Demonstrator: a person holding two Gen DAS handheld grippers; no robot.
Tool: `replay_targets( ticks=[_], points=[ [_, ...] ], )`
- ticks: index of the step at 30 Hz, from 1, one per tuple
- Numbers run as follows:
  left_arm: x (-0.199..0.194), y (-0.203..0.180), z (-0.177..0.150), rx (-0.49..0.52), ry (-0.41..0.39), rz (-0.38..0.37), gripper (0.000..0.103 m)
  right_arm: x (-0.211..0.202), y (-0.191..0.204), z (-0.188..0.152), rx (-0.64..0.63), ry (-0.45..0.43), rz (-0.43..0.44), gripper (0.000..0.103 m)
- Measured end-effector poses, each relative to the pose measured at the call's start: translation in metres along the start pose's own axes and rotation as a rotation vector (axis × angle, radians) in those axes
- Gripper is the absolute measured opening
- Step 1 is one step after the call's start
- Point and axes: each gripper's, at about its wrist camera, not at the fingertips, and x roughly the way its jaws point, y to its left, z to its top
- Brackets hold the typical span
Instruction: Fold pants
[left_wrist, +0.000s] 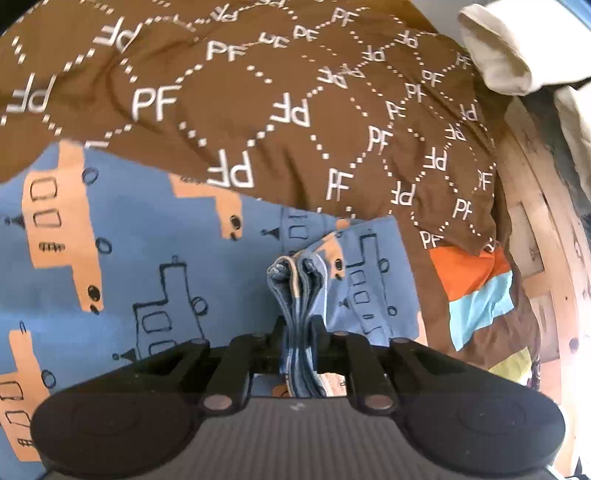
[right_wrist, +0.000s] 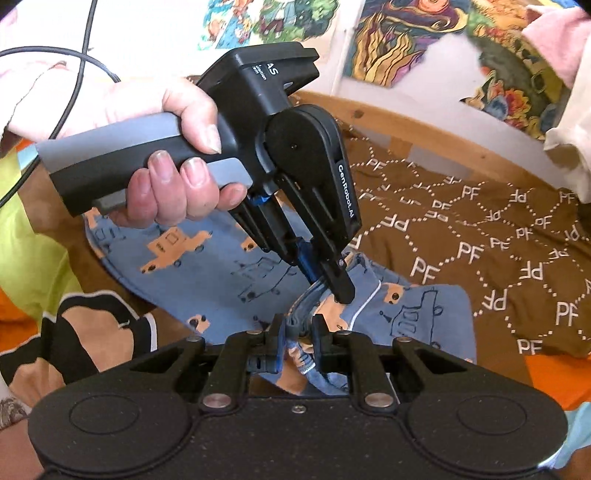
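Right wrist view shows both tools pinching one bunched edge of the blue truck-print pants (right_wrist: 229, 273), side by side. Your right tool (right_wrist: 295, 338) is nearly closed on the fabric; your left tool (right_wrist: 332, 291), just ahead of it, is clamped on the same folds. Keep both grips level and carry the edge over evenly. One pair of pants lies on one brown bedspread (right_wrist: 480, 236).
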Motion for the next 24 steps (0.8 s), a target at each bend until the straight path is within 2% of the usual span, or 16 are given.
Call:
replay_targets(
  ticks=[2,7,9,12,14,20,24],
  points=[
    [0.002,0.003,0.000,-0.011,0.000,0.004,0.026,0.003,0.001,-0.001,-0.015,0.008,-0.002,0.024],
    [0.002,0.003,-0.002,0.005,-0.001,0.012,0.026,0.008,0.001,-0.003,-0.035,0.022,-0.008,0.025],
    [0.001,0.003,-0.003,0.003,-0.003,0.013,0.025,0.010,0.001,-0.004,-0.042,0.032,-0.011,0.025],
    [0.001,-0.002,-0.004,0.017,-0.018,0.032,0.017,0.012,0.003,-0.005,-0.056,0.044,-0.009,0.024],
    [0.000,-0.007,-0.005,0.031,-0.030,0.041,0.013,0.012,0.004,-0.005,-0.062,0.049,-0.011,0.020],
    [-0.007,-0.016,-0.012,0.082,-0.074,0.070,0.011,0.008,-0.001,-0.001,-0.009,0.044,-0.006,0.017],
    [-0.015,-0.017,-0.013,0.081,-0.080,0.070,0.011,0.003,-0.001,0.001,0.020,0.033,-0.005,0.016]
  ],
)
